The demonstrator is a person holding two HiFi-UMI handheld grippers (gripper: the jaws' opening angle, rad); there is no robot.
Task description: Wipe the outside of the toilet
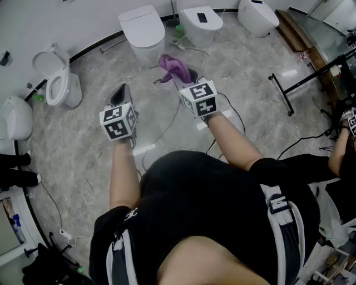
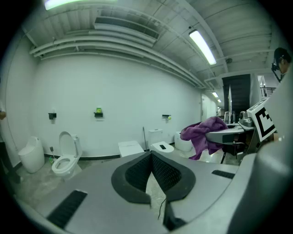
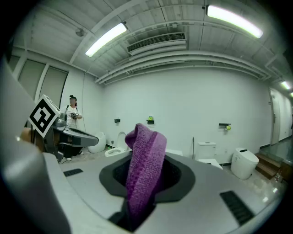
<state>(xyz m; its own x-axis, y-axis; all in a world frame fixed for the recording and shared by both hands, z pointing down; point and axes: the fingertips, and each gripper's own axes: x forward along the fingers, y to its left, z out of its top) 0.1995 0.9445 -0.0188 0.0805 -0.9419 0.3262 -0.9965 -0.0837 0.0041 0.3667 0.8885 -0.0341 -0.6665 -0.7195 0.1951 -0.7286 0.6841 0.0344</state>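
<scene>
Several white toilets stand along the curved wall. A closed-lid toilet [image 1: 143, 30] is straight ahead of both grippers, and it also shows in the left gripper view [image 2: 130, 147]. My right gripper [image 1: 191, 75] is shut on a purple cloth [image 1: 173, 67], held in the air above the floor. In the right gripper view the cloth [image 3: 145, 151] stands up out of the shut jaws [image 3: 153, 160]. My left gripper [image 1: 121, 94] hangs beside it to the left; its pads [image 2: 167, 171] meet at the tips with nothing between them.
An open-seat toilet [image 1: 55, 83] stands at the left, and two more toilets [image 1: 200, 23] [image 1: 258, 15] stand at the back right. Cables [image 1: 167, 125] trail over the marble floor. A black stand [image 1: 289, 89] and another person [image 1: 340, 147] are at the right.
</scene>
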